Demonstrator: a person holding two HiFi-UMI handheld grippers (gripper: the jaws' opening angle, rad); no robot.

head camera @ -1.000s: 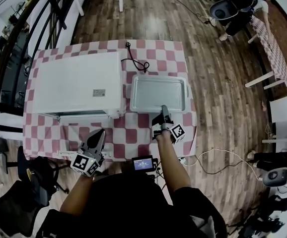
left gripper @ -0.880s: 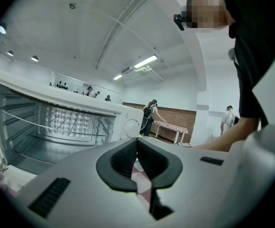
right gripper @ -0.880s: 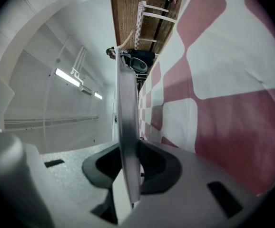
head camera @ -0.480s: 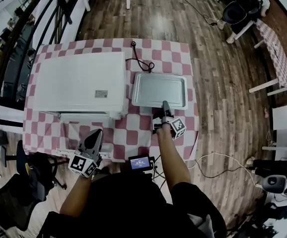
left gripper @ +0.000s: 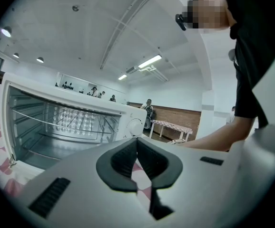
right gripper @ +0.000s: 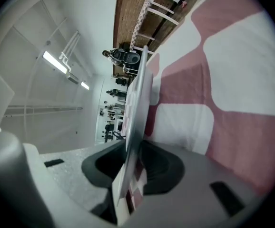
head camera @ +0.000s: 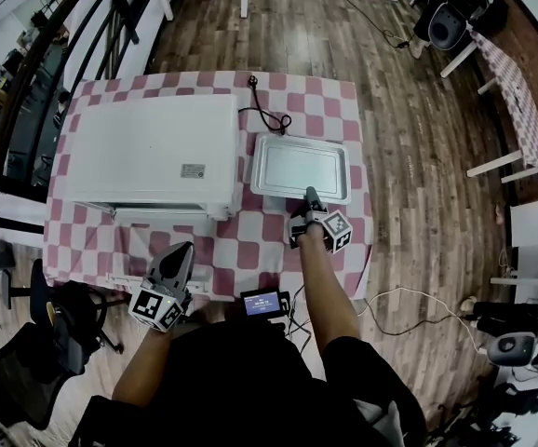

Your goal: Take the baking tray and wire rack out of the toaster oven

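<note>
Plainly the baking tray [head camera: 299,167] is out of the toaster oven [head camera: 148,155]. It appears to rest flat on the checkered tabletop [head camera: 250,242] beside the oven, stretching away from the right gripper [head camera: 308,196], whose jaws are closed on the middle of its near rim. The right gripper view shows that thin rim edge-on between the pads. I judge the lip is chosen because it is the one part slim enough to pinch, and holding it at the middle keeps the tray level. The left gripper [left gripper: 136,139] hangs in front of the oven's open mouth, jaws together with nothing between them, pointing toward the cavity. Ahead of those jaws and a little to their left, the wire rack [left gripper: 52,120] sits on its rails inside, well apart from them. That hand looks placed as the free one, ready for the rack once the tray is let go.
</note>
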